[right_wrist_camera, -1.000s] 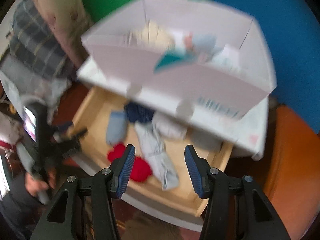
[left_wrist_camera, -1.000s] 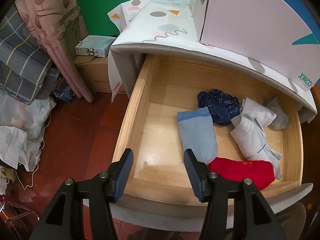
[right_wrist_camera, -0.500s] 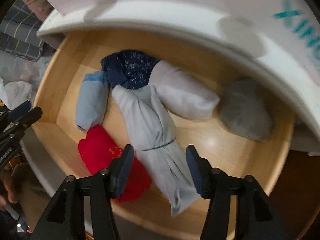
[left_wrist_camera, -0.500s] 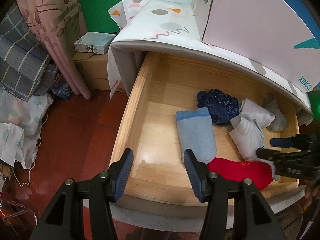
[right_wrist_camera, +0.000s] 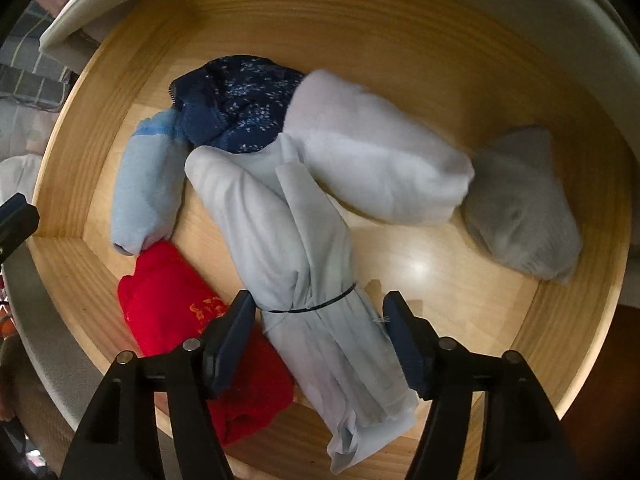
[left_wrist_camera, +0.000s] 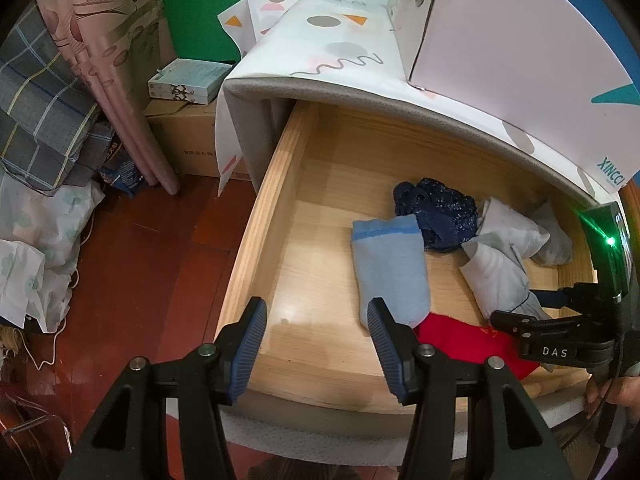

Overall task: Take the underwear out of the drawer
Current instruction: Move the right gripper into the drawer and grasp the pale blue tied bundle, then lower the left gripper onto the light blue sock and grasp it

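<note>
Open wooden drawer: my right claw, jaws opening, straddles the tied pale underwear roll at 6 o'clock. Risk: pinching the red garment at 7. Left claw idles open, empty.

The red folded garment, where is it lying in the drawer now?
In the right wrist view, the red folded garment lies lower left, at the drawer's front wall, between the light blue roll and the tied pale bundle.
</note>
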The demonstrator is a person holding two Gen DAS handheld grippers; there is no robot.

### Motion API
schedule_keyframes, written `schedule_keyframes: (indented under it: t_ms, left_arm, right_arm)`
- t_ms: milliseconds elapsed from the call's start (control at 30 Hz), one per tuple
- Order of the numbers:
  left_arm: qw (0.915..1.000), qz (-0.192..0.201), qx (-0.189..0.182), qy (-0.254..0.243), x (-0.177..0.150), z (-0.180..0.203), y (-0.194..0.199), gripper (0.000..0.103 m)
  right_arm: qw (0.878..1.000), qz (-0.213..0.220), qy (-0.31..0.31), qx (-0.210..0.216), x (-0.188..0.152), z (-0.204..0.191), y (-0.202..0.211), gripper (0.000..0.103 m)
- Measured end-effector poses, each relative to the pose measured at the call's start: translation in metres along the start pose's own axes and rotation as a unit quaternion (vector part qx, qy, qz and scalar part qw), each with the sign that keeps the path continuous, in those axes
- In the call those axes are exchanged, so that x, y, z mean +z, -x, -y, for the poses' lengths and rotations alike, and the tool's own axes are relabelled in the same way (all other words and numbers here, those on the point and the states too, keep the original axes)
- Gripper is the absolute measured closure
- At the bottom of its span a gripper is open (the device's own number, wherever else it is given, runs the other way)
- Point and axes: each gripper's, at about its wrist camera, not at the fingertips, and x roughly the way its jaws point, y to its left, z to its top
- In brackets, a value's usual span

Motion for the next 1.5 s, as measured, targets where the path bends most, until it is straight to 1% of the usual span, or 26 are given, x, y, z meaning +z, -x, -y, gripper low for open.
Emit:
schedule_keyframes:
  t_ms: [133, 267, 433, 600, 667, 800, 967, 1133, 1200, 1233, 1300, 1400, 1433, 1500]
  left_arm:
    - [1.0000, 0.000, 0.002, 0.000, 0.000, 0.000, 0.001, 0.049]
    - [1.0000, 0.000, 0.002, 0.000, 0.000, 0.000, 0.000, 0.049]
    - [1.0000, -0.001, 0.005, -0.002, 0.000, 0.000, 0.000, 0.049]
    - [0.9999, -0.006, 0.009, -0.002, 0.000, 0.000, -0.002, 0.049]
    - [0.9999, -0.010, 0.010, -0.002, 0.000, 0.000, -0.004, 0.049]
    - [0.9996, -0.024, 0.014, -0.002, 0.000, 0.000, -0.008, 0.049]
    - [0.9987, -0.050, 0.010, 0.001, 0.001, 0.000, -0.017, 0.049]
    - [0.9987, -0.049, 0.014, 0.004, 0.007, 0.001, -0.020, 0.049]
    - [0.9985, -0.052, 0.016, 0.006, 0.012, 0.005, -0.023, 0.049]
    - [0.9983, -0.057, 0.011, 0.009, 0.015, 0.007, -0.026, 0.049]
    - [0.9975, -0.068, -0.009, 0.019, 0.021, 0.012, -0.031, 0.049]
    - [0.9964, -0.075, -0.033, 0.024, 0.029, 0.023, -0.038, 0.049]
    - [0.9959, -0.080, -0.036, 0.020, 0.033, 0.029, -0.042, 0.049]
    - [0.9954, -0.090, -0.029, 0.009, 0.036, 0.040, -0.050, 0.049]
  right_arm:
    - [1.000, 0.002, -0.016, -0.011, -0.009, 0.006, 0.002, 0.047]
    - [0.998, 0.005, -0.055, -0.018, -0.021, 0.024, 0.008, 0.050]
    - [0.995, 0.006, -0.092, -0.023, -0.036, 0.044, 0.012, 0.052]
    - [0.989, 0.009, -0.146, -0.023, -0.047, 0.063, 0.013, 0.054]
    - [0.987, 0.011, -0.157, -0.025, -0.049, 0.065, 0.015, 0.055]
    - [0.981, 0.013, -0.188, -0.041, -0.051, 0.066, 0.017, 0.056]
    - [0.979, 0.013, -0.192, -0.061, -0.054, 0.066, 0.017, 0.057]
    - [0.976, 0.017, -0.203, -0.075, -0.053, 0.063, 0.017, 0.057]
    - [0.975, 0.018, -0.205, -0.080, -0.059, 0.063, 0.017, 0.057]
    - [0.975, 0.020, -0.206, -0.079, -0.061, 0.061, 0.017, 0.057]
    - [0.975, 0.022, -0.207, -0.075, -0.063, 0.072, 0.021, 0.057]
    - [0.976, 0.024, -0.205, -0.071, -0.065, 0.069, 0.022, 0.057]
    - [0.976, 0.024, -0.205, -0.070, -0.065, 0.070, 0.022, 0.057]
    - [0.976, 0.026, -0.205, -0.068, -0.063, 0.072, 0.023, 0.056]
